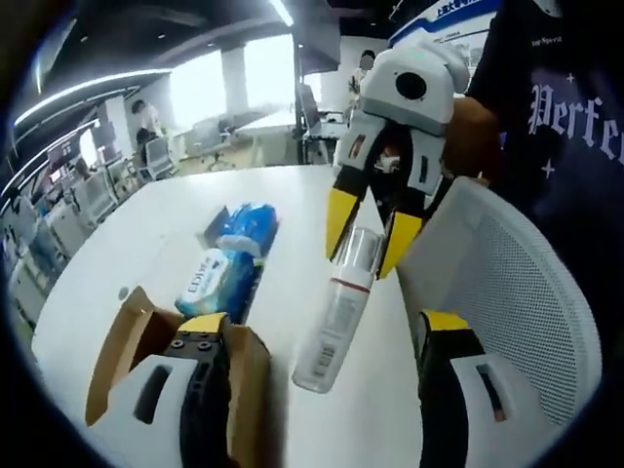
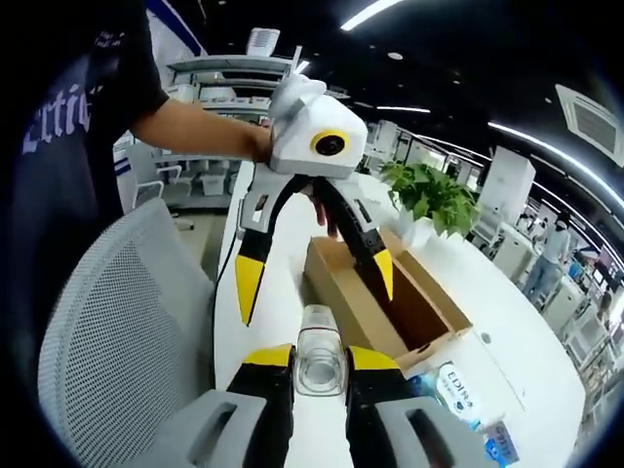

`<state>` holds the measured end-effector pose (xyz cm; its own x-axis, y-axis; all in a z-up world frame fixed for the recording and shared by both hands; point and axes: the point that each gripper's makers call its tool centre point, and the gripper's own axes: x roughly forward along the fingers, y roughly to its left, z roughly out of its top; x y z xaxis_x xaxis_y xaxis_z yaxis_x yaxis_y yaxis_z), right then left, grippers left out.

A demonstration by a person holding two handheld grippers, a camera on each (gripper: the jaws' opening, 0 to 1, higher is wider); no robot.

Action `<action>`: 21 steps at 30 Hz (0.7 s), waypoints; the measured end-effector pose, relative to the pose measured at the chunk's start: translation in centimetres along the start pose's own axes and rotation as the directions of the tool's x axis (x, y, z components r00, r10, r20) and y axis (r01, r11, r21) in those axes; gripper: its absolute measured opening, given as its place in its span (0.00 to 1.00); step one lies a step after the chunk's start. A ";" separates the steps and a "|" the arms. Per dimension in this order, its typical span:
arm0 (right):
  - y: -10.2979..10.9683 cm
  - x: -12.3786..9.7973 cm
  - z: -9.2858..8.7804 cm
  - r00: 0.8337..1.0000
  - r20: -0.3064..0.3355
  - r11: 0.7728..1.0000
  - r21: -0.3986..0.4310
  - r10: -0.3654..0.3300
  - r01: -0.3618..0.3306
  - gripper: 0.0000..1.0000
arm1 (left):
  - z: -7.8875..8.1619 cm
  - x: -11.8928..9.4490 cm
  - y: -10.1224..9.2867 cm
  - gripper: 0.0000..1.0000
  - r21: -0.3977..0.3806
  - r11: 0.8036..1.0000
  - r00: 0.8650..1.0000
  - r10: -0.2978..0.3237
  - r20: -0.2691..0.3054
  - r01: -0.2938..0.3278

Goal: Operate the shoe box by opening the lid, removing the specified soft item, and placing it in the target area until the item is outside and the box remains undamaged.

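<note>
A white bottle (image 1: 336,317) with a clear cap is held by that cap in my right gripper (image 1: 366,249), which is shut on it. In the right gripper view the bottle (image 2: 320,359) sits end-on between my right gripper's (image 2: 320,363) yellow-tipped jaws. The bottle slants down toward the white table (image 1: 146,224); I cannot tell whether its base touches. My left gripper (image 1: 322,324) is wide open, one jaw over the open brown cardboard box (image 1: 122,336), the other past the bottle. Seen from the right gripper view, the left gripper (image 2: 316,279) straddles the box's (image 2: 414,302) near end.
Two blue wipe packs (image 1: 216,283) (image 1: 249,226) lie on the table beyond the box; one pack (image 2: 458,390) lies beside the box. A white mesh chair (image 1: 517,292) (image 2: 107,322) stands at the table's edge. A potted plant (image 2: 434,200) stands behind the box. A person's arm (image 2: 195,127) holds the left gripper.
</note>
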<state>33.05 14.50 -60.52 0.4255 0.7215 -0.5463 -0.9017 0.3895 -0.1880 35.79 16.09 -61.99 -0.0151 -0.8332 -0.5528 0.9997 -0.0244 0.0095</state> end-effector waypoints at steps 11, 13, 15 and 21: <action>-2.1 -1.0 0.5 0.996 -0.065 0.991 -0.115 0.068 -0.075 0.14 | -0.6 -1.4 1.4 0.98 -0.101 0.986 0.990 0.135 0.037 -0.131; -2.6 -1.1 0.6 0.994 -0.077 0.988 -0.132 0.074 -0.084 0.14 | -0.8 -1.8 1.7 0.99 -0.121 0.980 0.986 0.166 0.033 -0.160; -3.2 -1.4 0.5 0.993 -0.092 0.984 -0.152 0.078 -0.092 0.14 | -1.0 -2.3 2.0 0.99 -0.133 0.972 0.978 0.202 0.043 -0.195; -5.4 -2.2 0.8 0.989 -0.110 0.980 -0.163 0.095 -0.112 0.14 | -2.0 -3.5 1.6 0.99 -0.164 0.954 0.965 0.261 0.038 -0.252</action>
<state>37.02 11.28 -57.70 0.3268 0.6879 -0.6481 -0.9442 0.2074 -0.2560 37.51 20.03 -61.68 0.2457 -0.8308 -0.4995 0.9607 0.2773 0.0112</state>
